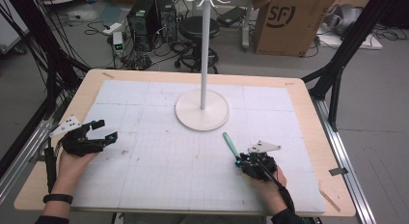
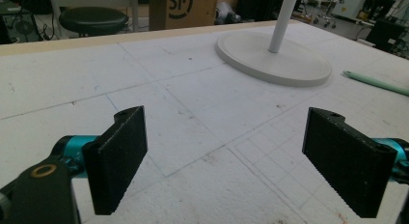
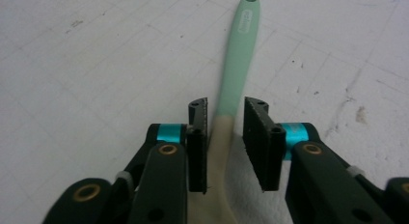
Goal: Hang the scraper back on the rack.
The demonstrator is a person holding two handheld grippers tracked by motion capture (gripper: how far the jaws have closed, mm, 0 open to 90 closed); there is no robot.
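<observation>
Two black hand-held grippers, dark sleeves, one wristband

The left gripper [image 1: 101, 131] and right gripper [image 1: 238, 161] are black, each topped by a grey three-cornered plate with small holes. Teal collars sit behind the flat, ribbed black pads [image 2: 118, 159], and brass-coloured pivot rings [image 3: 168, 148] mark the linkage arms. A black cable [image 1: 49, 168] trails at 6 o'clock from the left gripper. The left wrist wears a black band [image 1: 58, 198]; dark sleeves [image 1: 288, 217] cover both forearms at the lower frame edge.

Grey floor [image 1: 289, 64], cardboard box [image 1: 289, 19], stool [image 1: 198, 27]
</observation>
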